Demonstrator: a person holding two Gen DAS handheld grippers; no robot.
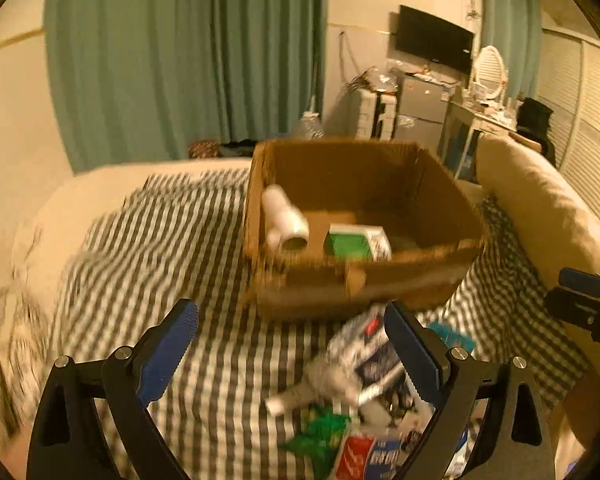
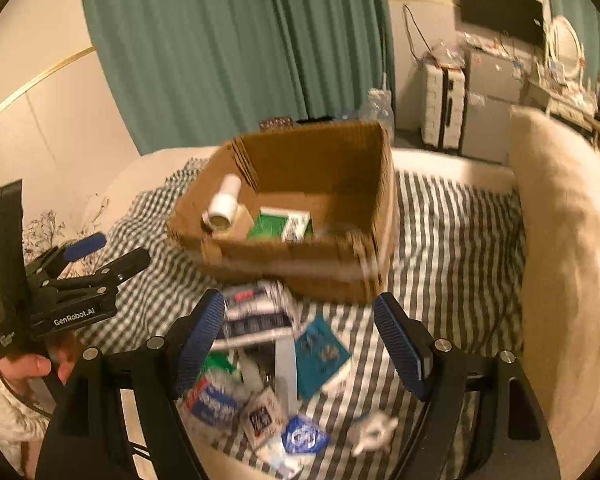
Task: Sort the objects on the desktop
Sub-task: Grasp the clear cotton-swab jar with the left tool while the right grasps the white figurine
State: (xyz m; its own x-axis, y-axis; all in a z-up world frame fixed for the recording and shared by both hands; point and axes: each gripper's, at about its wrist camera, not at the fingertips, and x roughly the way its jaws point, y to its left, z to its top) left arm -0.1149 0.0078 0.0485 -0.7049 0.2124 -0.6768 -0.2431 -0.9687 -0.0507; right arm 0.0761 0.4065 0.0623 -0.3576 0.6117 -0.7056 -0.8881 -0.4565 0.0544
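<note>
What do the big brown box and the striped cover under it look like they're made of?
The box looks like plain matte corrugated cardboard: fluted ridges show along its cut top edges. The cover looks like soft woven fabric, grey and white checked, lying in folds; the weave is too blurred to confirm.

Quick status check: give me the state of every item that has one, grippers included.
Cardboard box: open-topped, partly filled.
White bottle: lying tilted inside the box.
Green box: inside the box.
Packet pile: loose on the checked cloth.
Left gripper: open, empty.
Right gripper: open, empty.

Packets in the pile (image 2: 260,364) smear into blur – labels unreadable – and the bottom edge crops some
</note>
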